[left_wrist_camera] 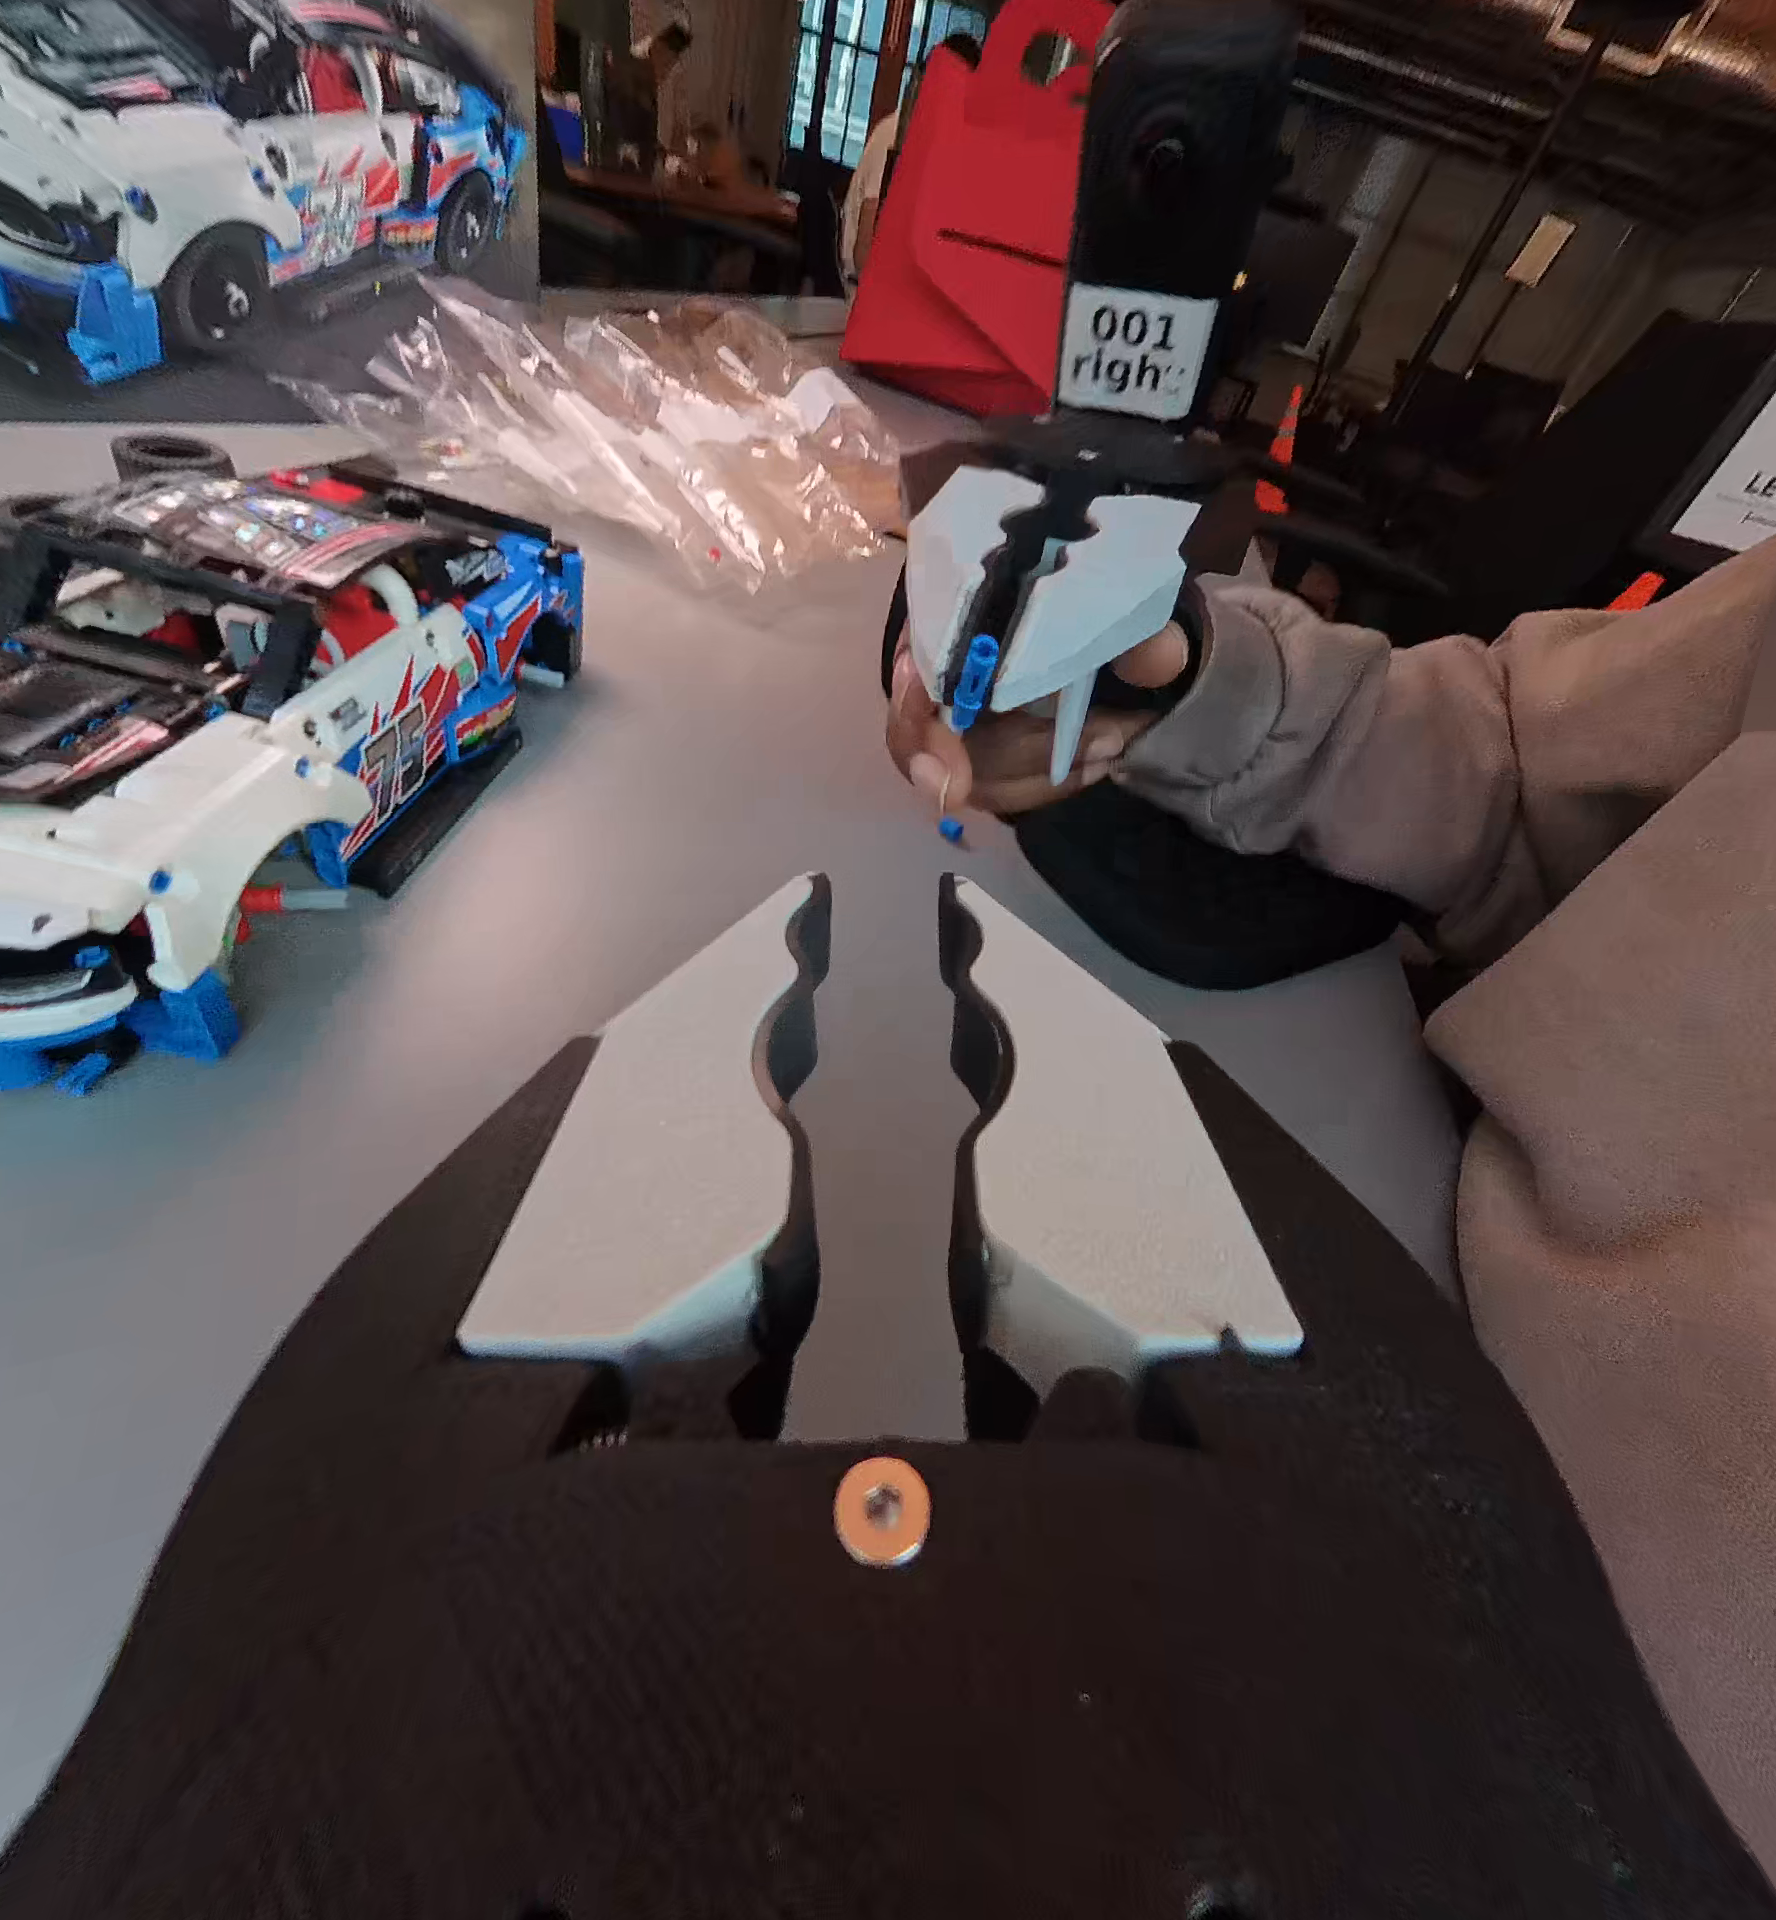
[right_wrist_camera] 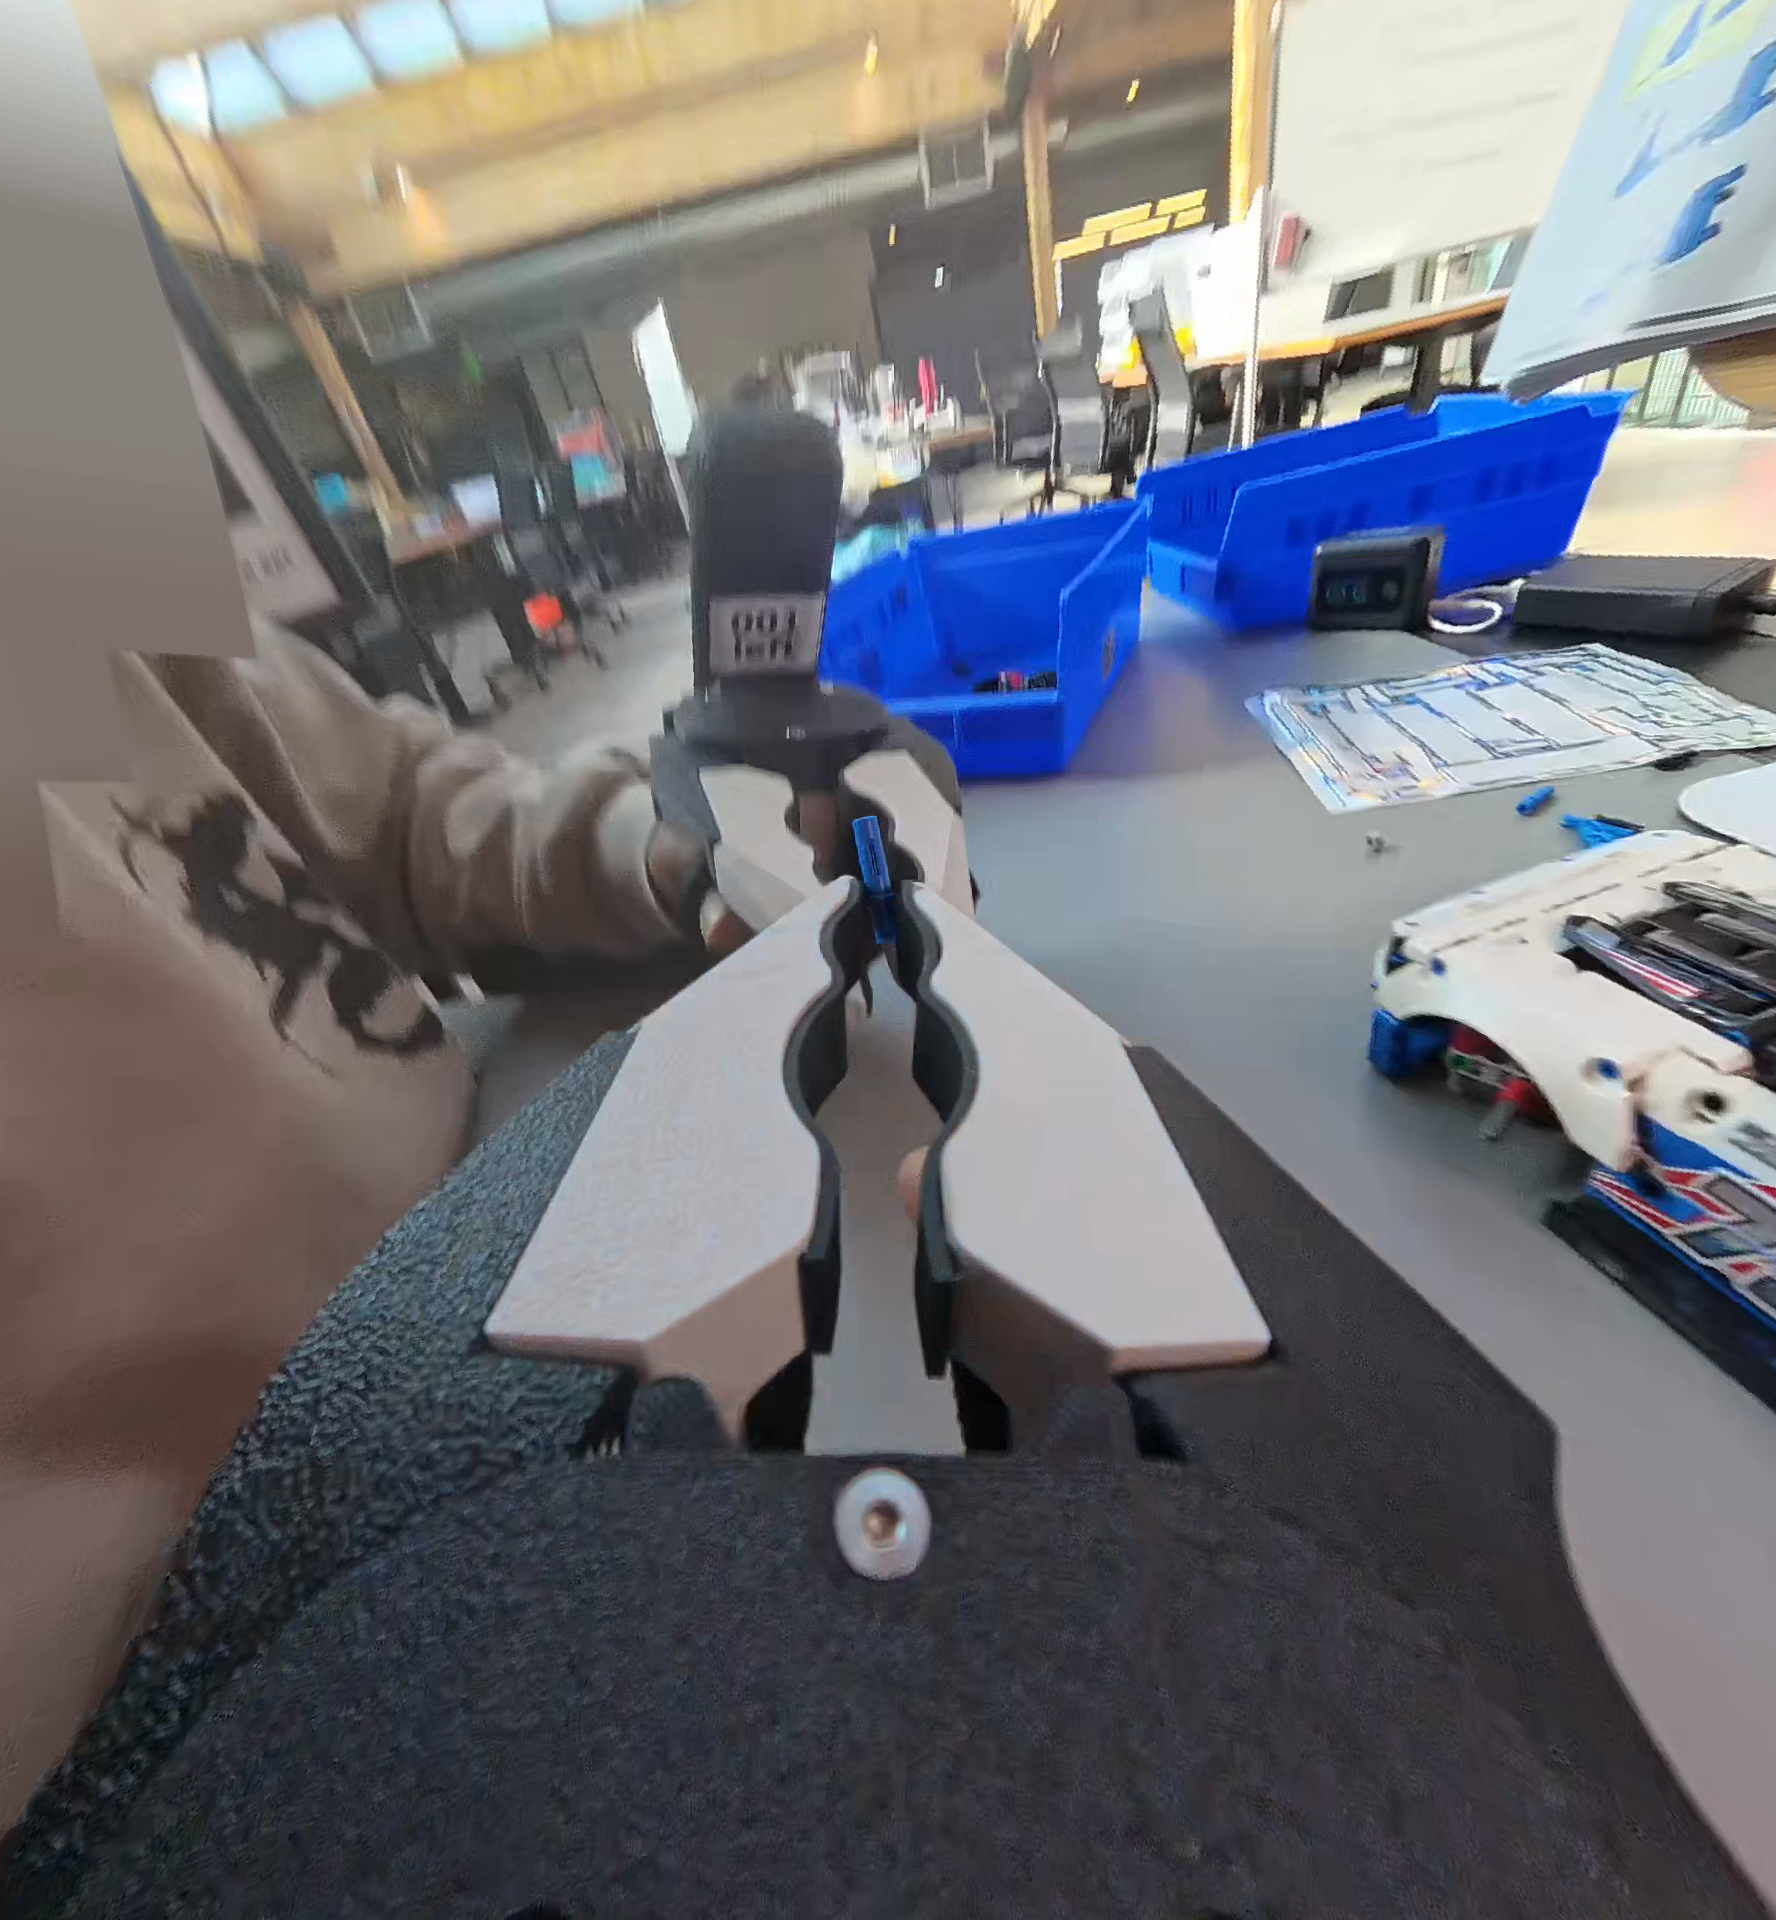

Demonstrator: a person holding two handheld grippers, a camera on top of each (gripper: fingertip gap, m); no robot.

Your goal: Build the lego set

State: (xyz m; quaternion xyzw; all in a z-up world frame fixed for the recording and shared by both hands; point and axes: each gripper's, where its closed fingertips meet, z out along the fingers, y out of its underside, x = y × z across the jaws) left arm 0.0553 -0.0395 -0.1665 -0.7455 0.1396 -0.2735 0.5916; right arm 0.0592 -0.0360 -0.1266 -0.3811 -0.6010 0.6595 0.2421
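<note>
The right gripper [right_wrist_camera: 879, 914] had its jaws closed on a blue pin [right_wrist_camera: 876, 878] at the very tips, centre of frame. The left gripper [left_wrist_camera: 884, 883] held its jaws narrowly apart with nothing between them. The pin probably needed steady pressure and a straight push into the car model [left_wrist_camera: 219, 748], at the left of the left wrist view. Another small blue piece [left_wrist_camera: 951, 829] lay on the bench [left_wrist_camera: 655, 831] below. Empty plastic bags [left_wrist_camera: 635, 416] sat behind; blue bins [right_wrist_camera: 1019, 623] and an instruction sheet [right_wrist_camera: 1518, 717] stood farther off.
</note>
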